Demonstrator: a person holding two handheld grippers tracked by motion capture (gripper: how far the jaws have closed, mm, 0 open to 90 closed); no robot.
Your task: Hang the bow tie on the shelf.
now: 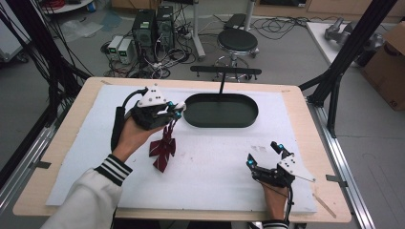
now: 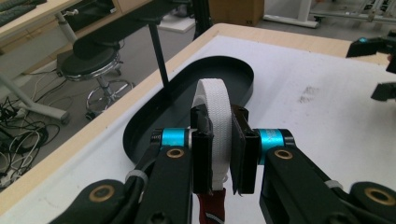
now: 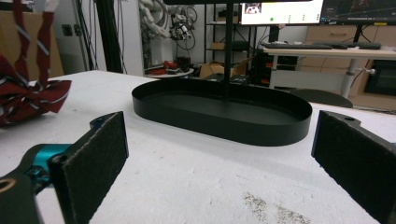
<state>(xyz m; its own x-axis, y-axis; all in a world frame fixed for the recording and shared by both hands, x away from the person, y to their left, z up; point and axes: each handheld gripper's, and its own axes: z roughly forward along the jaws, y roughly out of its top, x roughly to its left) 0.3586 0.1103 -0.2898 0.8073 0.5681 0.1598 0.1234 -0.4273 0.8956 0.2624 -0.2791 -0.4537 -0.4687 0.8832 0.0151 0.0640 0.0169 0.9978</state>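
Left tongs [image 2: 224, 154]: clamped on bow tie's [image 1: 163, 148] white strap [image 2: 215, 109].
Right tongs [image 3: 219, 158]: apart, empty.
Risk: strap slips; bow tie drops short of tray [image 1: 220, 110] ahead.

Even indoor light, mild softness

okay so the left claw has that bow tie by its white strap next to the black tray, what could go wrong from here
1. The left claw pinches only the white strap, so the red bow tie hanging below could swing or slip out.
2. The dangling bow tie may catch on the rim of the black tray on its way in.
3. The tray's upright post stands close by; the claw could bump it.
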